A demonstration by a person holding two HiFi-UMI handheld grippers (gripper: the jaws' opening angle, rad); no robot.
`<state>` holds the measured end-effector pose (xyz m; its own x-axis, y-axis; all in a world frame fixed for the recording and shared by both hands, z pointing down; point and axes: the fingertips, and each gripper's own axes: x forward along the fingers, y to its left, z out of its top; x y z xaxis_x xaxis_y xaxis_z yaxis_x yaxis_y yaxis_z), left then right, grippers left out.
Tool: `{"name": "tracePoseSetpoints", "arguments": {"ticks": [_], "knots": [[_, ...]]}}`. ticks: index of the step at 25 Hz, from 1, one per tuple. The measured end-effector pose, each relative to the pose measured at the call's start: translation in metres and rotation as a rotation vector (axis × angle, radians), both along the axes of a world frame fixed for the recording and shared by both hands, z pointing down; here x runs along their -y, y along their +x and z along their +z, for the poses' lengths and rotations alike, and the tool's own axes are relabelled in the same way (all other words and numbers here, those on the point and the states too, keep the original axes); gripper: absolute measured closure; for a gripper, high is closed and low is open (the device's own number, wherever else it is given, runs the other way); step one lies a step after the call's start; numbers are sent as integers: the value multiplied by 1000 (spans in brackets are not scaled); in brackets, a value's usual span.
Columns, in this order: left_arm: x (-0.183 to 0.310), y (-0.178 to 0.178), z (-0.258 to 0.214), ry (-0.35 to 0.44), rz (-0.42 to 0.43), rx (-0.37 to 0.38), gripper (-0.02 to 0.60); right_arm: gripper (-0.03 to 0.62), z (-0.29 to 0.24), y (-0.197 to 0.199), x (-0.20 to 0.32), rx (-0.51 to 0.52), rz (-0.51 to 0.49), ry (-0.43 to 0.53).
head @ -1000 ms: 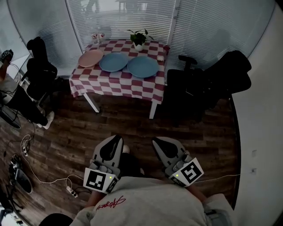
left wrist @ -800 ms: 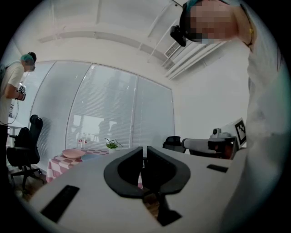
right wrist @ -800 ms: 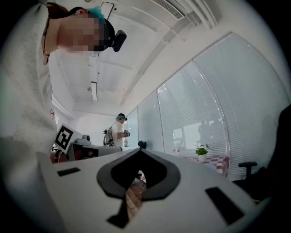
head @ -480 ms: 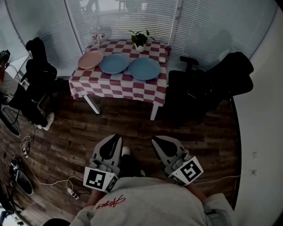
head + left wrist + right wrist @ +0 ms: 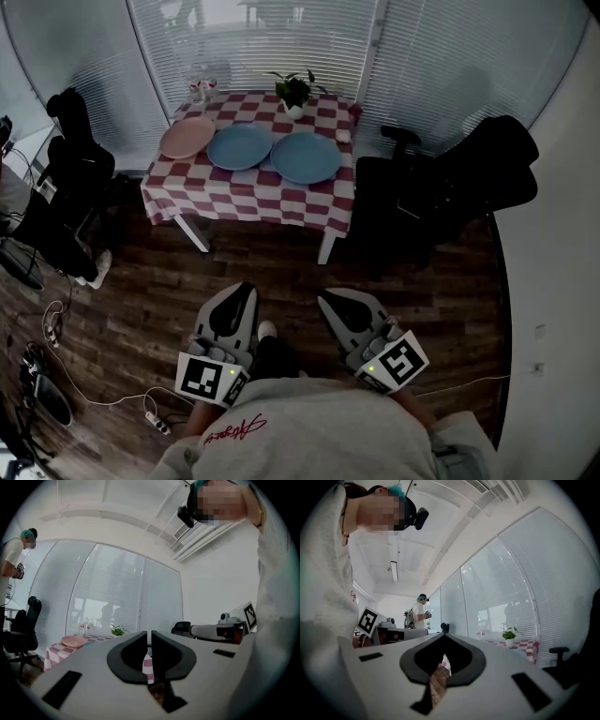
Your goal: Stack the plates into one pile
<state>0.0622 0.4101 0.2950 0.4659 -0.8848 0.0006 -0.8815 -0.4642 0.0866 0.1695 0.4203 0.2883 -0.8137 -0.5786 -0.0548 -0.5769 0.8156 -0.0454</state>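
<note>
Three plates lie side by side on a table with a red-and-white checked cloth: a pink plate at the left, a blue plate in the middle and a second blue plate at the right. My left gripper and right gripper are held level over the wooden floor, well short of the table. Both are shut with nothing between the jaws. The left gripper view shows the pink plate far beyond the left gripper. The right gripper points past the table's right end.
A potted plant and a small white object sit at the table's back. Black office chairs crowd the table's right side; another chair stands left. Cables and a power strip lie on the floor. A person stands far left.
The table and its plates have drawn a little nearer in the head view. Both grippers have moved forward towards it, still shut.
</note>
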Motion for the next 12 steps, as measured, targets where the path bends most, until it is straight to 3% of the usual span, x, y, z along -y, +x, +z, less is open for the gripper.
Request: {"name": "tracePoseSetpoints", "arguments": {"ticks": [12], "knots": [[66, -29, 0, 0, 2, -4, 543, 583, -3, -27, 64, -1, 12, -6]]}}
